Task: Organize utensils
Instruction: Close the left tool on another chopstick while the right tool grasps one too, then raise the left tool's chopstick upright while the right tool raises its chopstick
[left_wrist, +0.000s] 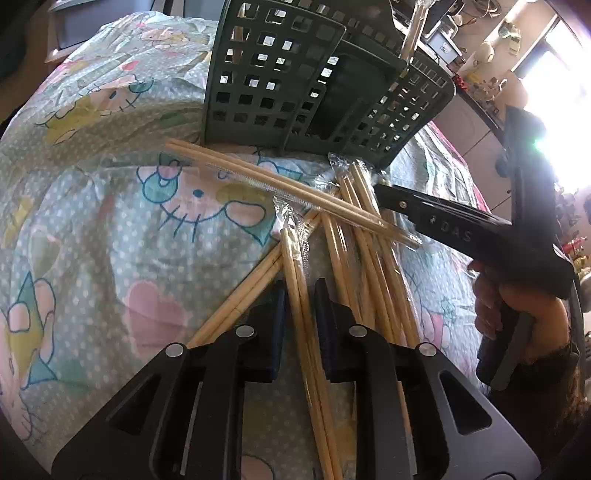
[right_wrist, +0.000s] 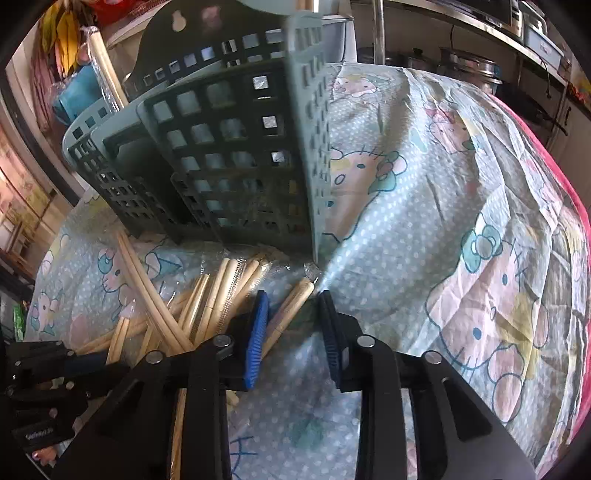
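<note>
I take this as the pick-up step: both tongs are down at the pile of wrapped chopsticks (left_wrist: 354, 236) lying loose on the cartoon-print cloth (left_wrist: 110, 221) just in front of the green basket (left_wrist: 295, 85), and nearly all of them are still to go into it.

Left of the pile, the left tongs (left_wrist: 300, 302) stand narrow around one wrapped pair (left_wrist: 295, 266), which runs up between the pads towards the basket; I cannot tell if they are pressing yet.

On the right side of the pile, the right tongs (right_wrist: 293, 317) sit a little wider, with another pair's end (right_wrist: 291, 310) between the pads, close below the basket's corner and seemingly not gripped.

Next, I judge, each should close firmly, lift clear without dragging neighbouring wrappers, then tip its pair upright into a basket compartment.
</note>
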